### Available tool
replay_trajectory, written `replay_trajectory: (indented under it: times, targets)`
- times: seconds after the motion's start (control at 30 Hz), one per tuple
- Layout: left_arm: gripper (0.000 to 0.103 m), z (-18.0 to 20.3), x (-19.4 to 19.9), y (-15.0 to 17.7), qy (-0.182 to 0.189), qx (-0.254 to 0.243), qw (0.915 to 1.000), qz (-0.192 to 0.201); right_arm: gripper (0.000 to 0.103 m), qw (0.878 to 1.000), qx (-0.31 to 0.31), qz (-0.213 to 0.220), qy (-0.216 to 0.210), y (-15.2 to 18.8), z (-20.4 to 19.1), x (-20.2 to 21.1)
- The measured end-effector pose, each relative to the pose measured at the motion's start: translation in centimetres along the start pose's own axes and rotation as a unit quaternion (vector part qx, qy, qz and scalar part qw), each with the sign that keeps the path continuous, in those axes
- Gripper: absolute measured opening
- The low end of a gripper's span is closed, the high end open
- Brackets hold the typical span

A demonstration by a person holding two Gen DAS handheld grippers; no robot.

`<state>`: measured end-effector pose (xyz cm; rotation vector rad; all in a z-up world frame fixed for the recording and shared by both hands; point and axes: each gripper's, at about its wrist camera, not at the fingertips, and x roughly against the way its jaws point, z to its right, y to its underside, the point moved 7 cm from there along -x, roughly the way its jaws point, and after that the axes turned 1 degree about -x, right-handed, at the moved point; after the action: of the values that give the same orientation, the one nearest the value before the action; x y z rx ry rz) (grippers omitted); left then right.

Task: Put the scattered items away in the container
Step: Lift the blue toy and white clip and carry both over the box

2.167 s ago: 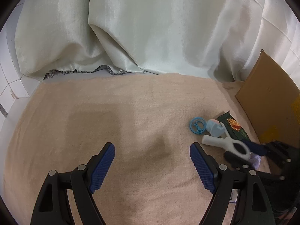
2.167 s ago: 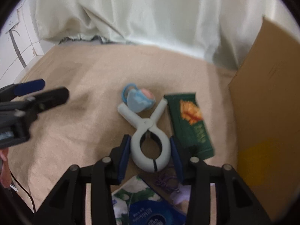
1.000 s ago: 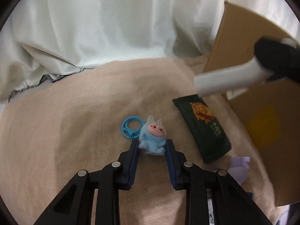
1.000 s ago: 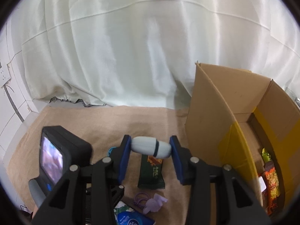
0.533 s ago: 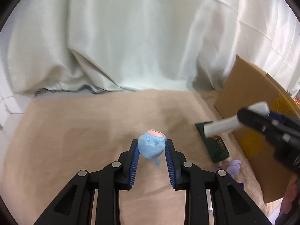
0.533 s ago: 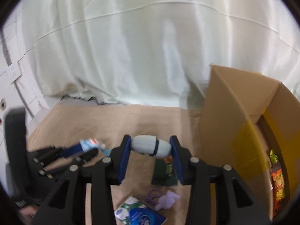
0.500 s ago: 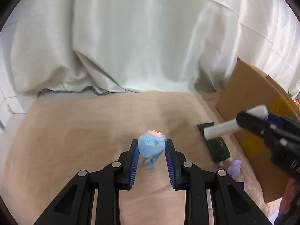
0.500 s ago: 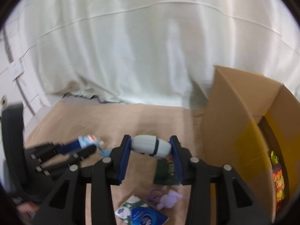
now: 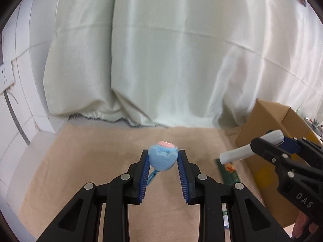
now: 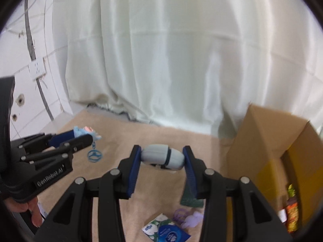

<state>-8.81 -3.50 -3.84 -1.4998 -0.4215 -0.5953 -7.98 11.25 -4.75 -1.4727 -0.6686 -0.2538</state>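
My left gripper (image 9: 163, 160) is shut on a blue plush keychain toy (image 9: 162, 157) and holds it above the beige cloth; its ring (image 10: 94, 155) dangles below. My right gripper (image 10: 162, 157) is shut on a white clamp (image 10: 162, 156), also held in the air; in the left wrist view the clamp (image 9: 251, 148) shows at the right. The open cardboard box (image 10: 268, 139) stands at the right, with snack packs (image 10: 291, 211) inside. A green snack packet (image 9: 229, 171), a purple toy (image 10: 191, 220) and a tissue pack (image 10: 166, 231) lie on the cloth.
A pale curtain (image 9: 161, 60) hangs behind the cloth-covered table (image 9: 90, 161). A white wall with an outlet (image 10: 37, 67) is at the left. The left gripper (image 10: 72, 139) shows at the left of the right wrist view.
Both grippers have risen higher above the cloth with their items. The box looks farther away in both views.
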Motion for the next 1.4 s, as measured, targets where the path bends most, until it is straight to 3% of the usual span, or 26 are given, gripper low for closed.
replay_trajectory:
  times: [0.3,0.8,1.13,1.4]
  targets:
    - [0.029,6.0,2.5,-3.5,0.025,-0.026,0.9989,0.03,0.046,0.999,-0.015,0.041,0.028,-2.1,3.7,4.3]
    - [0.029,17.7,4.6,-6.6,0.079,-0.067,0.993,0.058,0.046,0.989,-0.079,0.068,0.102,-1.6,15.0,9.6]
    - [0.029,26.9,3.8,-6.3,0.133,-0.104,0.9847,0.041,0.046,0.981,-0.11,0.063,0.147,0.2,20.6,12.0]
    - [0.029,31.5,1.1,-3.6,0.167,-0.125,0.978,-0.013,0.046,0.975,-0.13,0.03,0.178,2.8,24.4,12.0]
